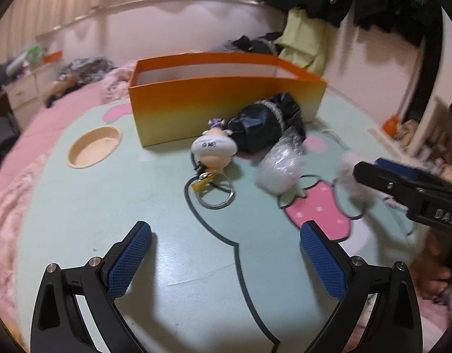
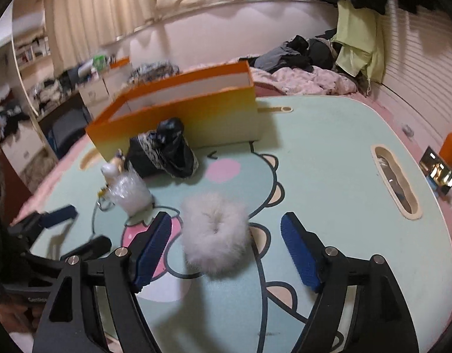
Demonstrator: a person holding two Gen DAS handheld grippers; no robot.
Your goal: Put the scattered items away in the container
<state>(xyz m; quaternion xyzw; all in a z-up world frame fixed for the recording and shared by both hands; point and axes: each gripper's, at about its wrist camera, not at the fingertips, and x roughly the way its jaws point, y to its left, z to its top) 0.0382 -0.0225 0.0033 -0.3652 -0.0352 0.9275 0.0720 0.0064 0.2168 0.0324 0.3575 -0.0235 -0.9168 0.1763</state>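
Right wrist view: a white fluffy scrunchie (image 2: 215,242) is seen low in the middle of the frame, lying on the mint cartoon-printed worktop (image 2: 329,176) between the spread right tongs (image 2: 226,250), untouched by either pad. Left tongs (image 1: 226,260) are likewise spread, nothing between them. "DAS" is read on the right tongs' black arm at the left view's right edge. The orange-to-yellow box (image 2: 196,111) is placed upper left.
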